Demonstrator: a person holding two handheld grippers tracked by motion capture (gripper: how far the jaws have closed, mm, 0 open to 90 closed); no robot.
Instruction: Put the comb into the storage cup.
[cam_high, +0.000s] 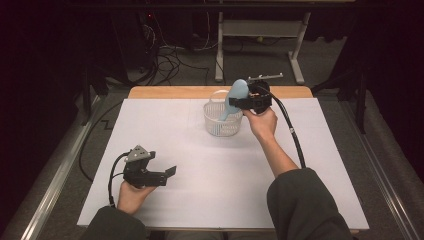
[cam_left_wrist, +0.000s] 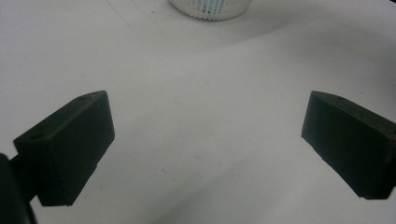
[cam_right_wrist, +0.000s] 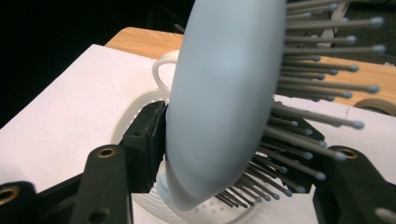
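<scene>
— Bristles and pale blue plastic sit right up against my right-hand camera: that is the hairbrush (cam_right_wrist: 219, 107), clamped in my right gripper (cam_high: 243, 102). One jaw presses its smooth back, the other goes in among the pins.

— Why hold it by the head and not the handle?

— So the handle hangs free, I think. It points down into the white basket (cam_high: 212, 125), and seen from above the brush stands nearly upright, tilted a little, its tip inside the rim. Whether the tip touches the bottom, I cannot tell.

— And your other hand?

— My left gripper (cam_high: 165, 175) rests low near the front of the white table cover (cam_high: 200, 185), well apart from the basket, jaws spread wide with nothing between them. It is out of the way, since the brush needs one grip alone.

— What next?

— Probably letting go, so the brush leans on the basket wall.
</scene>
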